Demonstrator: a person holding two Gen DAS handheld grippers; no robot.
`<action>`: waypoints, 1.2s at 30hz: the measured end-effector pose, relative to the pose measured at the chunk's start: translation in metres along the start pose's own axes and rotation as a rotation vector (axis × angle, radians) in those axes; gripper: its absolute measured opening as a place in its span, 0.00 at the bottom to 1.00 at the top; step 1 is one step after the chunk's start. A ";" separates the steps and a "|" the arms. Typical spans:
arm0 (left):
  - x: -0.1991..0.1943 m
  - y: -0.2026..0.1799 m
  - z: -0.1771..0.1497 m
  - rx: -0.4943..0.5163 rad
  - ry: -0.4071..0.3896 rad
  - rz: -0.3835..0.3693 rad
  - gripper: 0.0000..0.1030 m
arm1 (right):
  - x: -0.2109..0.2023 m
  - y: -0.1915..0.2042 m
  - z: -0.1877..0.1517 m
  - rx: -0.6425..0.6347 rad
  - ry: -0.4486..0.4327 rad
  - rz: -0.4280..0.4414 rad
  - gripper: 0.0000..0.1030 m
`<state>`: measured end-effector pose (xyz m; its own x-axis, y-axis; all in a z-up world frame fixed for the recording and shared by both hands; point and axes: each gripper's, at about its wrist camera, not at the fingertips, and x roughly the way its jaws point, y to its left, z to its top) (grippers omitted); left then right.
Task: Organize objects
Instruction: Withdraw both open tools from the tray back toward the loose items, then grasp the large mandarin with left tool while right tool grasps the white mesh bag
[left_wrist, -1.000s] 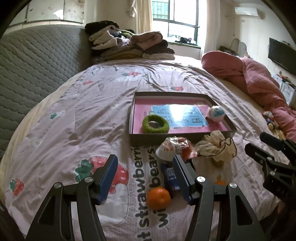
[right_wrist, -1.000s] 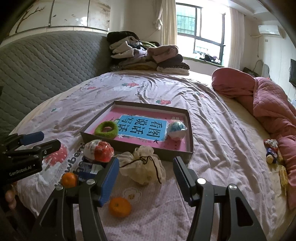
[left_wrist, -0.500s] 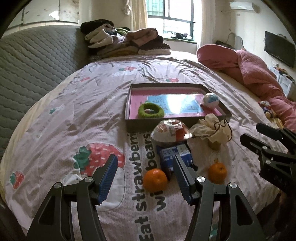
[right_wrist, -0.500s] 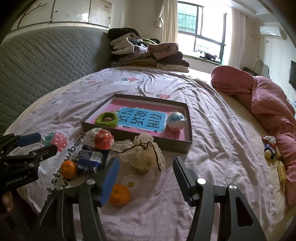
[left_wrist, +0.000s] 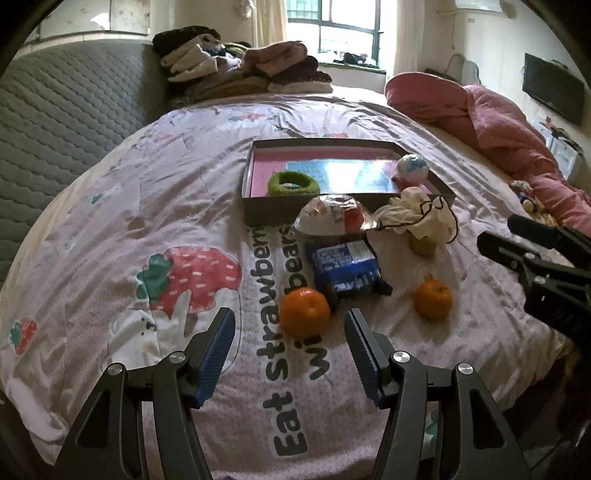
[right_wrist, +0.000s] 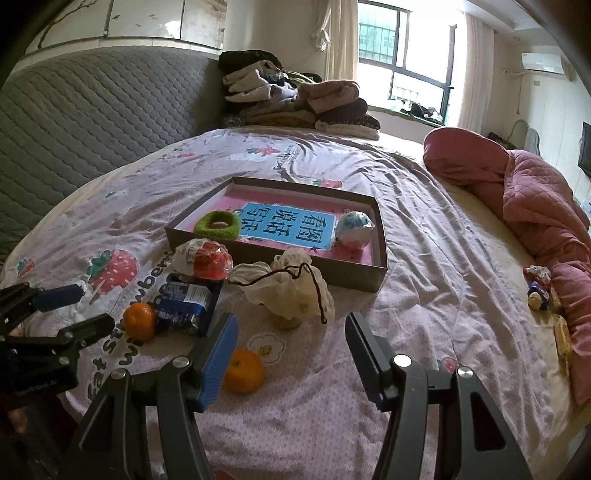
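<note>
Two items, a green knitted ring (left_wrist: 293, 183) and a blue-white ball (left_wrist: 412, 168), lie in the shallow cardboard tray (left_wrist: 271, 213) mid-bed, while two oranges (left_wrist: 304, 311), a blue packet (left_wrist: 346, 270) and a cream pouch (left_wrist: 417, 218) remain near the bed's front edge, both grippers (left_wrist: 288, 354) (right_wrist: 288, 354) with fingers wide apart, empty.

I am in a home bedroom: ahead of my gripper lies a bed (left_wrist: 147, 206) with padded headboard (right_wrist: 92, 107), folded clothes (right_wrist: 295, 103) and a window (right_wrist: 406, 55).

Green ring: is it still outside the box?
No, the green ring lies inside the box, at its left end, on the pink floor.
</note>
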<state>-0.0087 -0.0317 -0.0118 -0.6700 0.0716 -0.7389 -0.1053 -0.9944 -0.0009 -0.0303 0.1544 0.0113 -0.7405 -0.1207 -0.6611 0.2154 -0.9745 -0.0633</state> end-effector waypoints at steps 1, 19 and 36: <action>-0.001 -0.001 -0.001 0.004 0.000 0.001 0.61 | -0.001 0.001 0.000 -0.003 -0.002 0.002 0.58; 0.015 -0.007 -0.005 0.007 0.033 -0.013 0.61 | 0.011 0.001 -0.007 -0.018 0.021 -0.001 0.58; 0.050 -0.003 0.000 -0.008 0.057 -0.028 0.61 | 0.056 -0.010 0.001 -0.042 0.064 -0.031 0.61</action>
<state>-0.0424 -0.0248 -0.0489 -0.6239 0.0947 -0.7757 -0.1168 -0.9928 -0.0273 -0.0746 0.1569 -0.0241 -0.7053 -0.0771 -0.7047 0.2207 -0.9685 -0.1150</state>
